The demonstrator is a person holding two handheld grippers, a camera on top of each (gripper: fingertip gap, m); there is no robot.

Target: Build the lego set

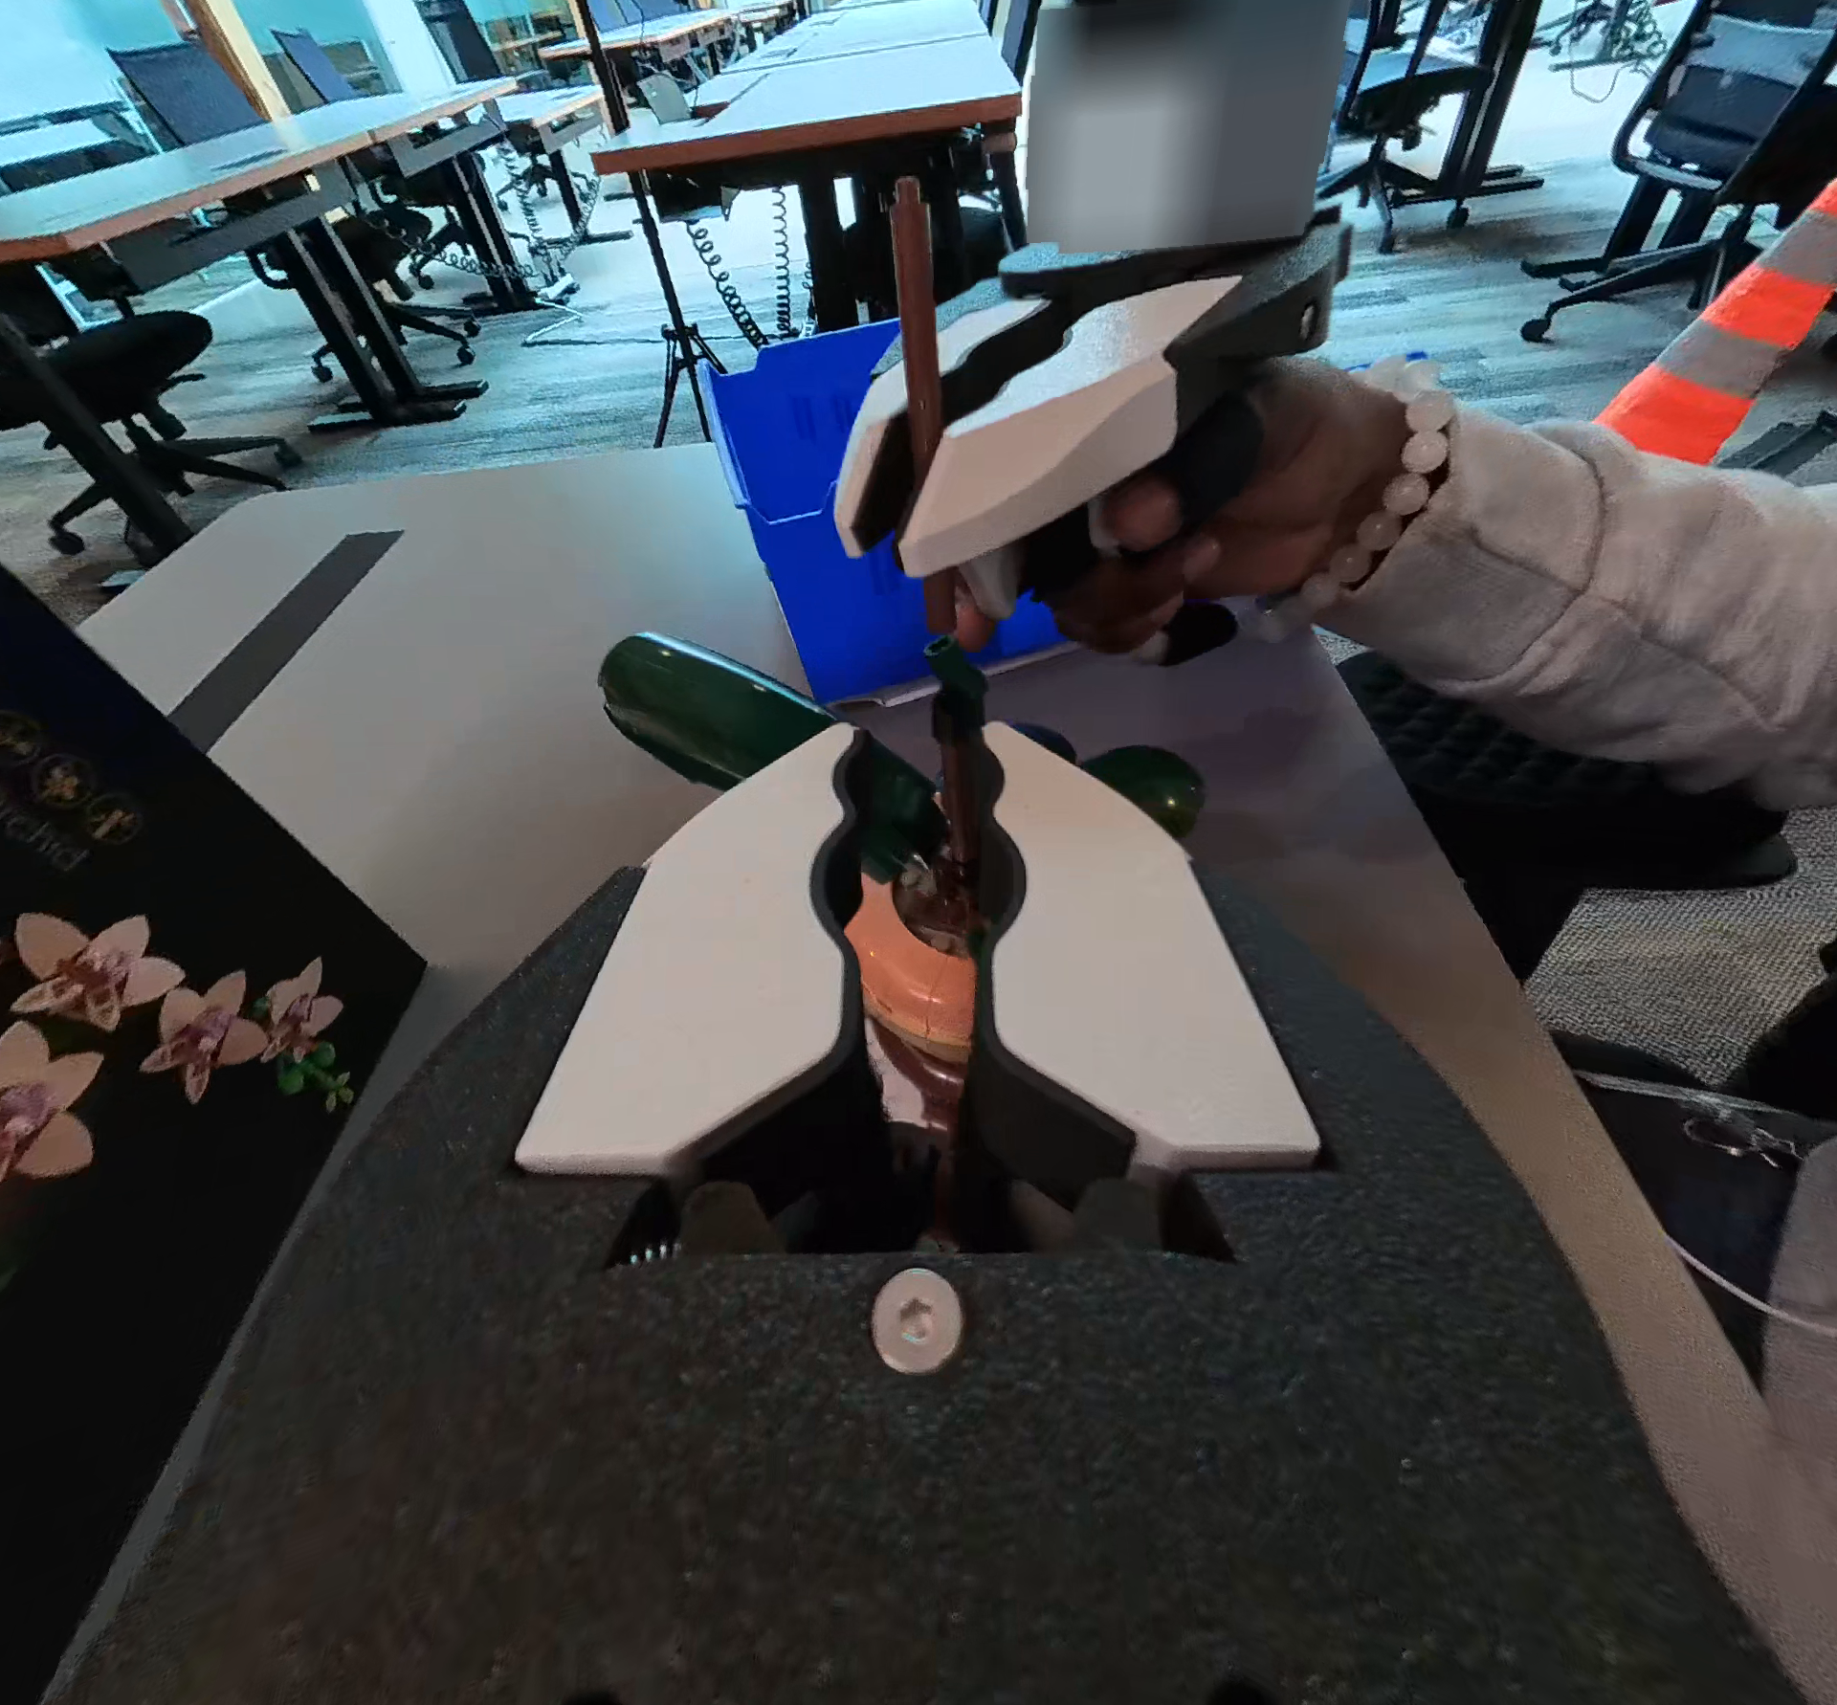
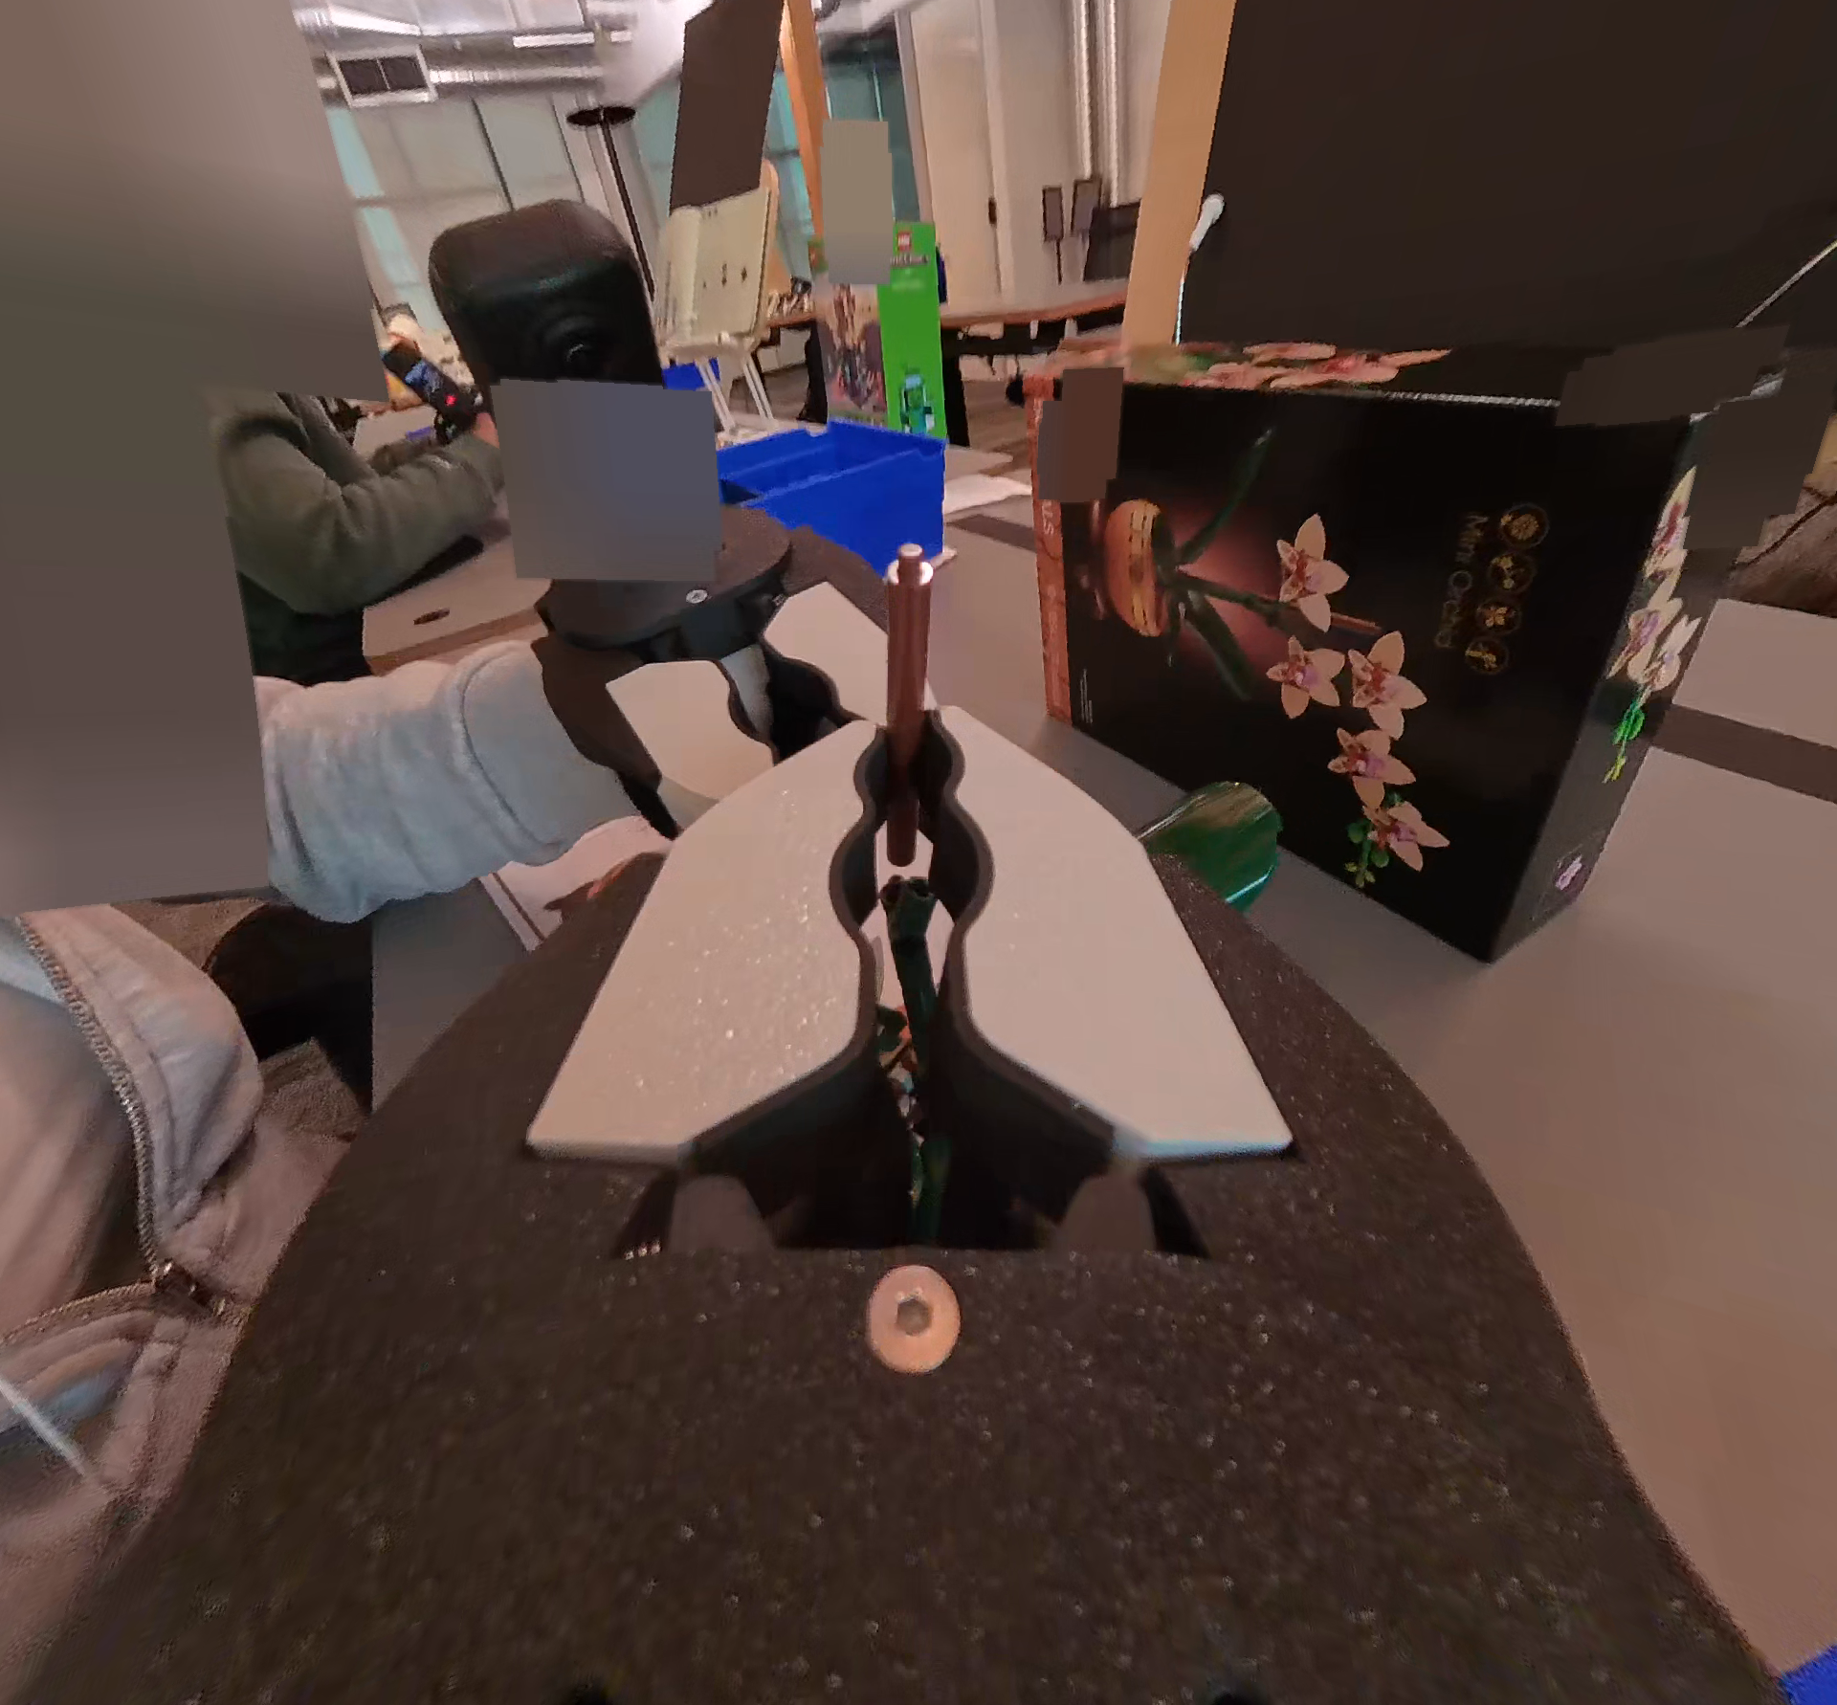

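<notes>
My left gripper (image 1: 924, 753) is shut on the thin brown stem (image 1: 956, 797) of a small lego plant. The plant has a salmon pot (image 1: 910, 971), dark green leaves (image 1: 716, 713) and a green connector (image 1: 952, 671) on top of the stem. My right gripper (image 2: 907, 733) is shut on a long brown rod (image 2: 907, 663); it also shows in the left wrist view (image 1: 900, 524), holding the rod (image 1: 913, 315) upright with its lower end just above the green connector. In the right wrist view the green stem (image 2: 910, 932) shows between the fingers below the rod, and a green leaf (image 2: 1218, 837) sticks out to the right.
The grey table (image 1: 477, 663) carries the black lego box with orchid pictures (image 2: 1372, 623), also at the left edge of the left wrist view (image 1: 149, 961). A blue bin (image 1: 815, 504) stands behind the plant. Office desks and chairs fill the background; another person sits far left (image 2: 338, 504). My left and right fingertips are right by each other. The left tips stand about 7 cm off the salmon pot (image 1: 910, 971).
</notes>
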